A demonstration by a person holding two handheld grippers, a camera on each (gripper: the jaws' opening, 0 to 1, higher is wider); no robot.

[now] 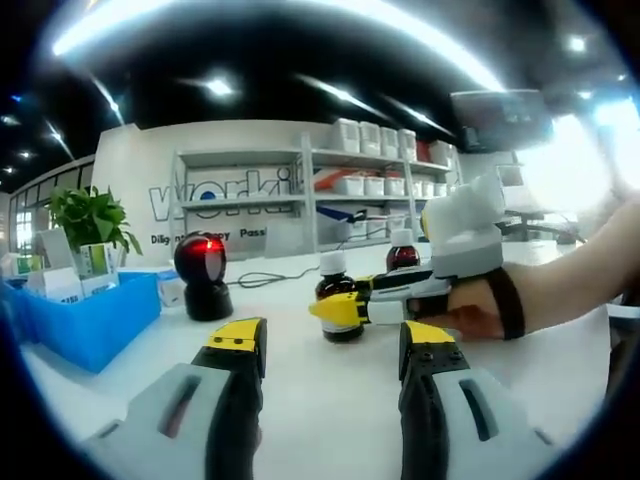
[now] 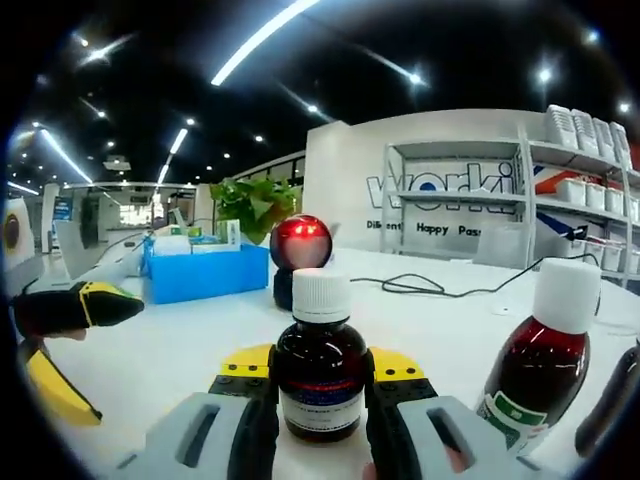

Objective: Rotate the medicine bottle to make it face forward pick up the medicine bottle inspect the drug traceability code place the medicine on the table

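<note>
Right gripper [image 2: 320, 395] clamped on the dark medicine bottle [image 2: 321, 375] standing on the white table [image 2: 180, 340], label toward the camera, ready for lifting to the red-lit barcode scanner [image 2: 300, 245]. Left gripper [image 1: 325, 350] wide apart, holding nothing, hovering near. Second bottle [image 2: 535, 355] just beside.

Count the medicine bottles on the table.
2. One medicine bottle stands between the right gripper jaws, in front of the red-lit scanner. The second bottle stands beside it, to its right in the right gripper view, tilted-looking. Others may be hidden out of frame.
</note>
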